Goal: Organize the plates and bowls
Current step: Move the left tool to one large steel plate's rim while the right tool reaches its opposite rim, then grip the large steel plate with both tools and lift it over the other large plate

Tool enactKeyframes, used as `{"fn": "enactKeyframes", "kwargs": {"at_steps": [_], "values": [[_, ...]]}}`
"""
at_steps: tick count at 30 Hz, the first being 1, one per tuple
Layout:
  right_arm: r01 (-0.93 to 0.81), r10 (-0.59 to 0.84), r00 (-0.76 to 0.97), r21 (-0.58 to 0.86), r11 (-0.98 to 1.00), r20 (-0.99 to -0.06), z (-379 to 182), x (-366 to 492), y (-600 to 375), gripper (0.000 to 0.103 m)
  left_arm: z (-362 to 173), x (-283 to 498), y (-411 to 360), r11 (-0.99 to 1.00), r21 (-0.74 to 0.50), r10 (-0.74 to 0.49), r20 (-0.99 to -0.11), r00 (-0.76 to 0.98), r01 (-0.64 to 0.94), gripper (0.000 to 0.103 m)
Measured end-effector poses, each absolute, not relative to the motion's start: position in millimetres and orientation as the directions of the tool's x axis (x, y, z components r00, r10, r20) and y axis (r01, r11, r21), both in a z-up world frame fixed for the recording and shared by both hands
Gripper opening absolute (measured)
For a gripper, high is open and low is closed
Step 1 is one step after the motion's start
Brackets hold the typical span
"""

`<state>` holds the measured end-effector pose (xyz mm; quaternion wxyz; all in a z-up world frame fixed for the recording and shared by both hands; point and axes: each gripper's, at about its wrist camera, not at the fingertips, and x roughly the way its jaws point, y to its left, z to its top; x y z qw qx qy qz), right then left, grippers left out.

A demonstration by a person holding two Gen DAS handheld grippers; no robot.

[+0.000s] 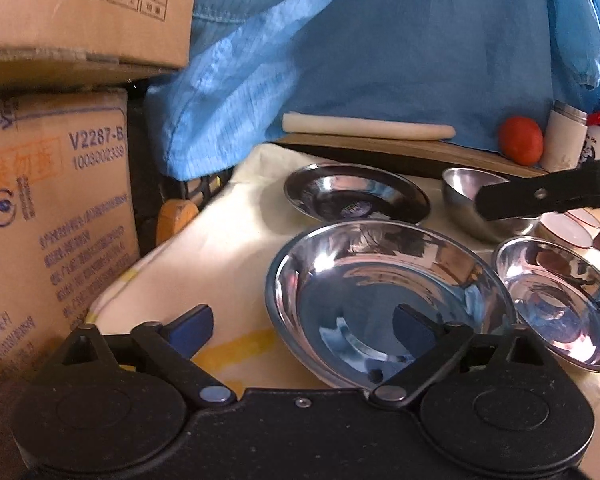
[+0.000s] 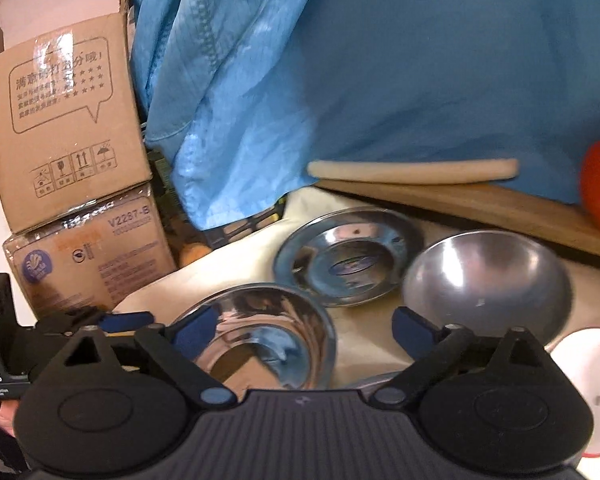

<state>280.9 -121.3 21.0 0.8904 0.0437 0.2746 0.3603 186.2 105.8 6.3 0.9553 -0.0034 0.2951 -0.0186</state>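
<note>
A large steel bowl (image 1: 388, 300) lies on the cream cloth close in front of my left gripper (image 1: 304, 328). That gripper is open and straddles the bowl's near left rim, one pad over the bowl and one over the cloth, neither pressing. Behind the bowl lie a flat steel plate (image 1: 356, 196), a small deep steel bowl (image 1: 464, 200) and, to the right, a shallow steel dish (image 1: 560, 300). My right gripper (image 2: 304, 328) is open above the cloth between the large bowl (image 2: 260, 332) and the matte deep bowl (image 2: 484, 280), with the plate (image 2: 352, 256) beyond it.
Stacked cardboard boxes (image 1: 52, 200) wall in the left side. Blue fabric (image 1: 380, 60) hangs at the back over a wooden board (image 1: 420, 152) that bears a rolling pin (image 1: 368, 126), a tomato (image 1: 520, 140) and a white cup (image 1: 564, 140). White plates (image 2: 588, 380) lie at the right.
</note>
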Motion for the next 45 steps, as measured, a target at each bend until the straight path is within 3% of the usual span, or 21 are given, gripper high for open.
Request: {"fn": "enactKeyframes", "kwargs": {"at_steps": [8, 14, 20, 23, 33, 39, 45], "values": [[-0.612, 0.627, 0.556, 0.241, 0.753, -0.546, 8.9, 290.8, -102.2, 0.076, 1.3, 182.8, 108.3, 0.996, -0.069, -0.084, -0.584, 0.807, 0.054, 0.076], [-0.571, 0.57, 0.565, 0.217, 0.792, -0.596, 0.0, 298.1, -96.3, 0.059, -0.9, 179.6, 109.6, 0.995, -0.09, -0.085, -0.589, 0.804, 0.039, 0.05], [-0.527, 0.576, 0.553, 0.283, 0.802, -0.602, -6.7, 304.9, -98.9, 0.027, 0.0, 174.9, 113.2, 0.992, -0.129, -0.082, -0.581, 0.81, 0.008, 0.03], [-0.494, 0.564, 0.565, 0.301, 0.816, -0.602, -7.0, 305.8, -100.0, 0.019, 1.7, 174.0, 117.1, 0.986, -0.167, -0.077, -0.576, 0.814, -0.025, 0.024], [-0.425, 0.579, 0.613, 0.393, 0.816, -0.538, 23.5, 294.6, -134.5, 0.013, 38.6, 169.1, 104.0, 0.978, -0.205, -0.076, -0.496, 0.865, -0.031, 0.018], [-0.339, 0.51, 0.67, 0.389, 0.857, -0.54, 38.3, 276.2, -181.7, 0.013, 55.9, 176.2, 65.0, 0.97, -0.236, -0.164, -0.435, 0.886, 0.063, 0.018], [-0.24, 0.421, 0.713, 0.37, 0.898, -0.56, 33.6, 255.4, -232.0, 0.013, 41.4, 184.9, 22.1, 0.949, -0.279, -0.263, -0.454, 0.852, 0.145, 0.018]]}}
